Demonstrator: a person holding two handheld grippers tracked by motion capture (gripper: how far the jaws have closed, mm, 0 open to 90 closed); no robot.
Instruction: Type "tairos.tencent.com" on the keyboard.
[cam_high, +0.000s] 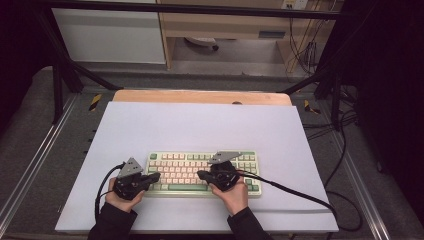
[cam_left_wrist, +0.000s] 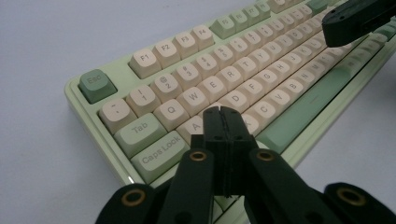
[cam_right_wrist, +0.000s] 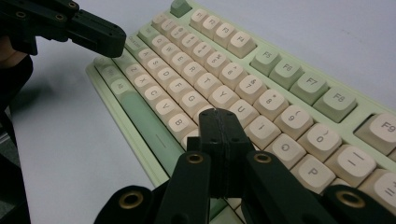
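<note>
A pale green keyboard (cam_high: 202, 165) with cream keys lies on a white mat. My left gripper (cam_high: 156, 176) is over its left end, jaws pressed together with nothing between them. In the left gripper view the closed tips (cam_left_wrist: 220, 112) hover over the keys (cam_left_wrist: 196, 95) near A and S. My right gripper (cam_high: 201, 175) is above the keyboard's middle, jaws likewise shut and empty. Its closed tips (cam_right_wrist: 217, 114) sit over the keys (cam_right_wrist: 184, 95) around H and J in the right gripper view. The two grippers point toward each other.
The white mat (cam_high: 200, 125) covers a wooden table (cam_high: 200, 96) with room all around the keyboard. Black cables (cam_high: 300, 195) trail from both grippers across the mat. Dark frame bars and a floor with loose cables lie beyond the table.
</note>
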